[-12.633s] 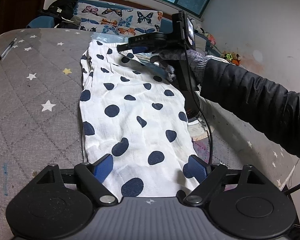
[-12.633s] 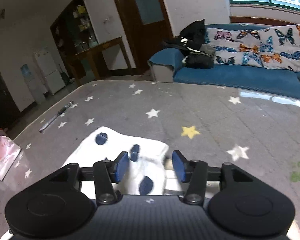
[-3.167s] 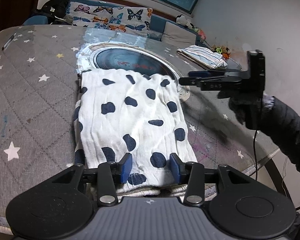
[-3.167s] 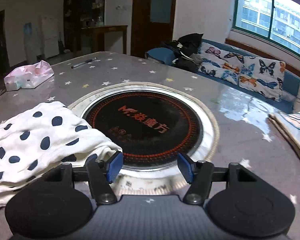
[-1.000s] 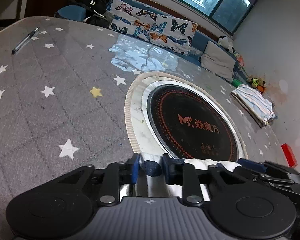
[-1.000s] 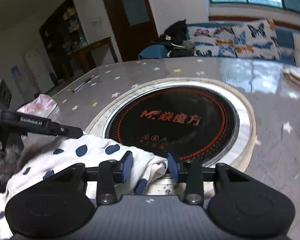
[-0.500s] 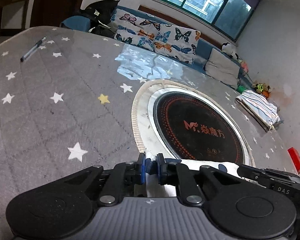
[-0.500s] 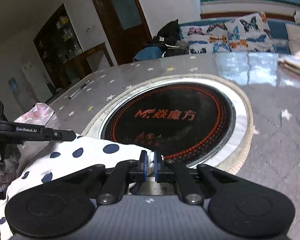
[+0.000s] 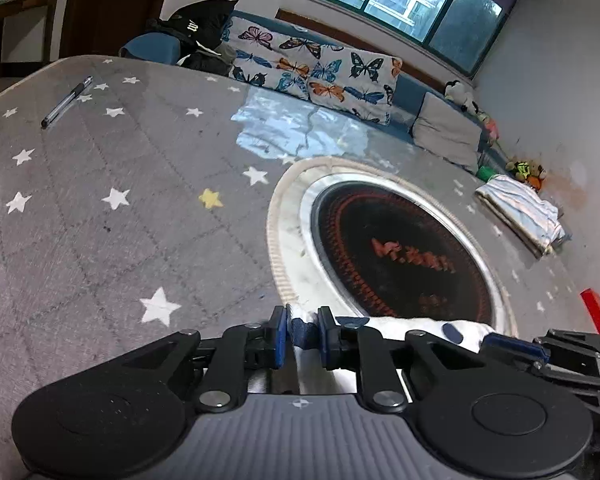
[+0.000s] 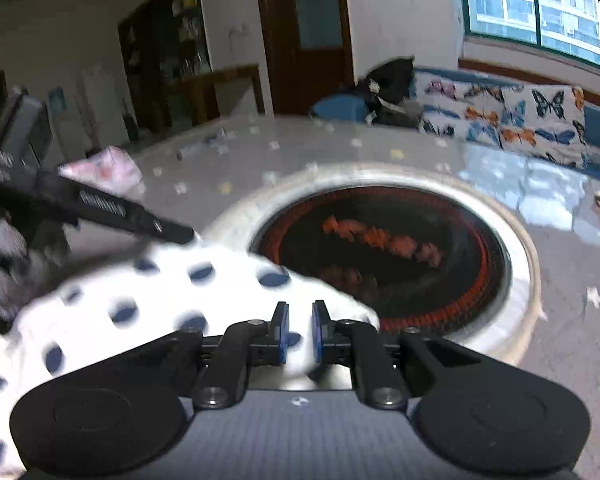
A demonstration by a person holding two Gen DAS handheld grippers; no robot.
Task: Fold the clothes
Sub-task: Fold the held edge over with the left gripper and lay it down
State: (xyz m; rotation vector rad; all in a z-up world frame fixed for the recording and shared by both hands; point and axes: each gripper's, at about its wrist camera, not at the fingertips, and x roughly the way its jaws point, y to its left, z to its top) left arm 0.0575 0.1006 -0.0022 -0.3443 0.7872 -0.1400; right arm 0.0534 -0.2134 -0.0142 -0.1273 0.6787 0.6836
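Both grippers, left (image 9: 302, 332) and right (image 10: 298, 334), were clenched on the white, navy-spotted cotton garment (image 10: 148, 304), stretched between them. A thin pinch might slip, dropping one corner.

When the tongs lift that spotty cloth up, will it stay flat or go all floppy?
Probably floppy: the spotty cloth already sags and bunches between the left tongs and right tongs. It looks thin, so likely light. Its free end would probably hang down.
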